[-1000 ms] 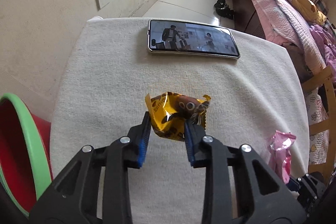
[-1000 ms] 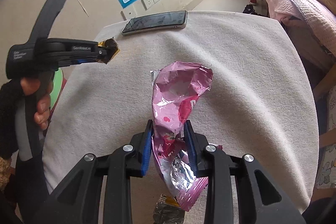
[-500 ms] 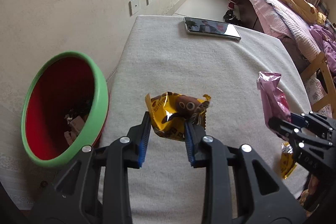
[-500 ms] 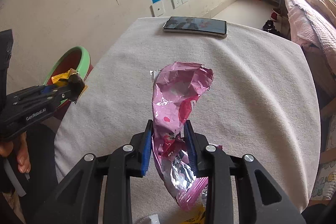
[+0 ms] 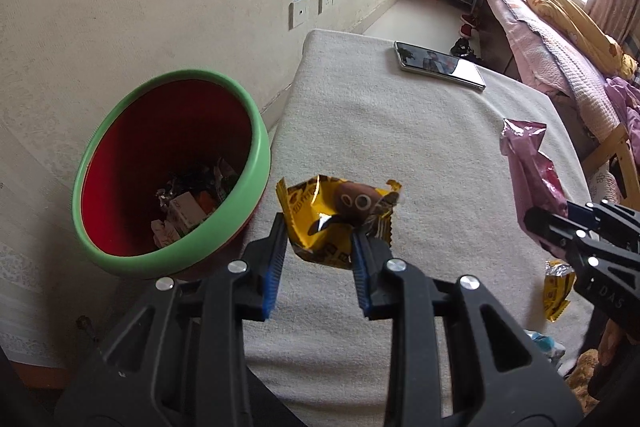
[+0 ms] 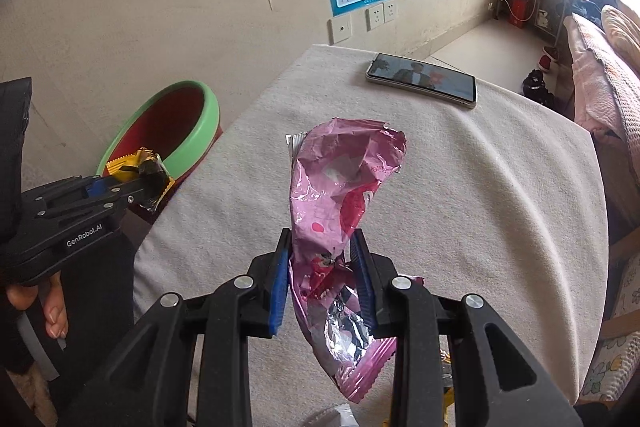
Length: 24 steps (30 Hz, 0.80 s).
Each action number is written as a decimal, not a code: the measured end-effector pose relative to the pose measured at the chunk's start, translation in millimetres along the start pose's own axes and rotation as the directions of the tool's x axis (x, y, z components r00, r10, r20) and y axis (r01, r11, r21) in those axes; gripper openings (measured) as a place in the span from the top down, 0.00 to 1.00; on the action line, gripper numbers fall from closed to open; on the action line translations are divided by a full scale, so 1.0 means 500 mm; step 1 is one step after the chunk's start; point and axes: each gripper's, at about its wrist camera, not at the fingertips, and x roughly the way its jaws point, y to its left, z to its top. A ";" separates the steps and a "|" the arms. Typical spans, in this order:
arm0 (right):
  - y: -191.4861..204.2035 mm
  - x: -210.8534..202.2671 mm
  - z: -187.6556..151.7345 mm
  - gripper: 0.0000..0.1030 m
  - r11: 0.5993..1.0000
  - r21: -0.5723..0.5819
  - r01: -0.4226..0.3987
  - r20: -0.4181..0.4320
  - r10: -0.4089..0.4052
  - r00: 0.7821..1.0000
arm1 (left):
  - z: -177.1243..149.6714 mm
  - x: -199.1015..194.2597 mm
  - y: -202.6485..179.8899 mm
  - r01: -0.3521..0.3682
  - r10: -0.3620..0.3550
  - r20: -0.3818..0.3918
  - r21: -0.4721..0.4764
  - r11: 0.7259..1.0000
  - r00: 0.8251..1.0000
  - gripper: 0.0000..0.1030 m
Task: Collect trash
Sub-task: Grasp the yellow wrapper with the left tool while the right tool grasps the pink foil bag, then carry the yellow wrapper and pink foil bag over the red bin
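Observation:
My left gripper (image 5: 318,239) is shut on a yellow snack wrapper (image 5: 336,217) with a brown cartoon face, held above the table's left edge beside the red bin with a green rim (image 5: 256,143). The bin holds several scraps of trash. My right gripper (image 6: 322,255) is shut on a crumpled pink foil wrapper (image 6: 340,183), lifted over the cloth-covered table (image 6: 500,187). In the right wrist view the left gripper (image 6: 140,183) and its yellow wrapper (image 6: 136,163) hang at the bin's (image 6: 200,111) near rim. The right gripper (image 5: 560,227) with the pink wrapper (image 5: 528,163) shows at the left view's right edge.
A phone (image 5: 438,65) with a lit screen lies at the table's far side. Another yellow wrapper (image 5: 556,289) and a bluish scrap (image 5: 542,341) lie near the table's right front. The wall runs along the left, a bed (image 5: 560,39) on the right.
Both grippers have lifted and swung left, keeping their wrappers. The left one now hangs next to the bin, which has come fully into view.

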 end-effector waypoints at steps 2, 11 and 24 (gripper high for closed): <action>0.014 0.000 0.004 0.72 1.000 -0.015 -0.007 0.003 0.007 1.000 | 0.002 -0.005 0.004 -0.004 0.005 0.008 -0.003 1.000 1.000 0.72; 0.053 -0.006 0.021 0.72 0.998 -0.059 -0.024 0.015 0.024 1.000 | 0.010 -0.020 0.034 -0.031 0.032 0.027 -0.033 0.999 0.999 0.72; 0.089 -0.016 0.045 0.72 0.995 -0.091 -0.046 0.035 0.049 0.998 | 0.011 -0.025 0.062 -0.050 0.052 0.033 -0.062 0.997 0.998 0.72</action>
